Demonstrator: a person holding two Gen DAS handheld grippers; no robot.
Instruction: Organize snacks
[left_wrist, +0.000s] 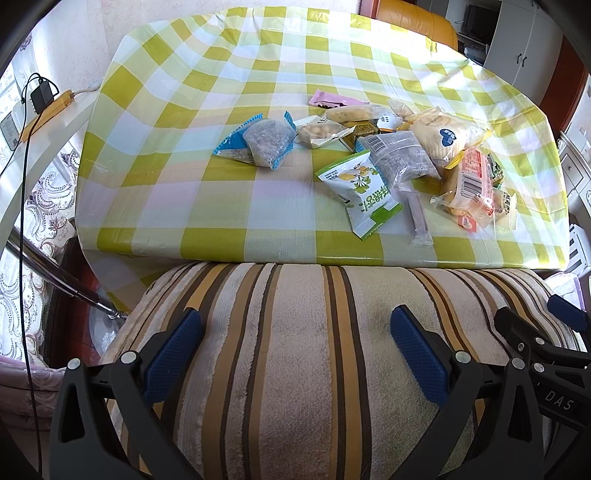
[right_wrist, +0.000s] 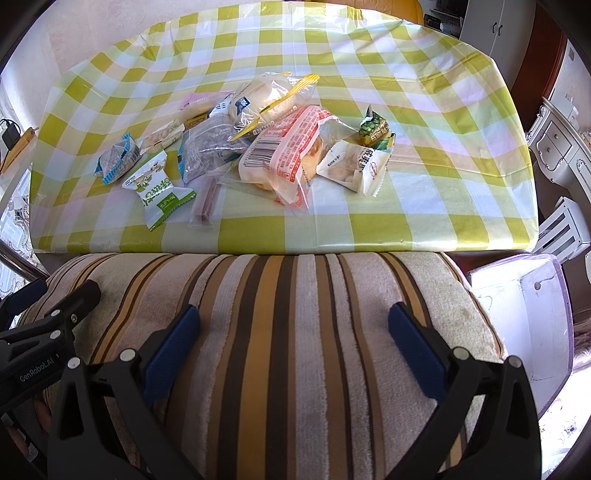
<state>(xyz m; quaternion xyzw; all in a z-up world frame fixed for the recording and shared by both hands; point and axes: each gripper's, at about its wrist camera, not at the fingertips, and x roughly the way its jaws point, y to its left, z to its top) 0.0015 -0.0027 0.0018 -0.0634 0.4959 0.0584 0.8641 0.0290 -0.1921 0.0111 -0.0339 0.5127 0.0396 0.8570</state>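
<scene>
A loose pile of snack packets lies on a green-and-white checked tablecloth (left_wrist: 184, 206). It holds a blue-edged clear bag (left_wrist: 264, 142), a green-and-white packet (left_wrist: 364, 194), a red-and-white bread pack (left_wrist: 471, 184) and a thin stick pack (left_wrist: 419, 218). In the right wrist view the bread pack (right_wrist: 291, 151), a white packet (right_wrist: 356, 166) and a small green candy (right_wrist: 373, 127) show. My left gripper (left_wrist: 295, 332) and my right gripper (right_wrist: 293, 328) are both open and empty, held over a striped cushion, short of the table.
A striped cushion (right_wrist: 295, 332) sits between me and the table's near edge. A white box (right_wrist: 524, 314) stands at the right. A metal pole (left_wrist: 55, 273) and a power strip with a cable (left_wrist: 48, 107) are at the left. White cabinets (right_wrist: 561, 147) stand far right.
</scene>
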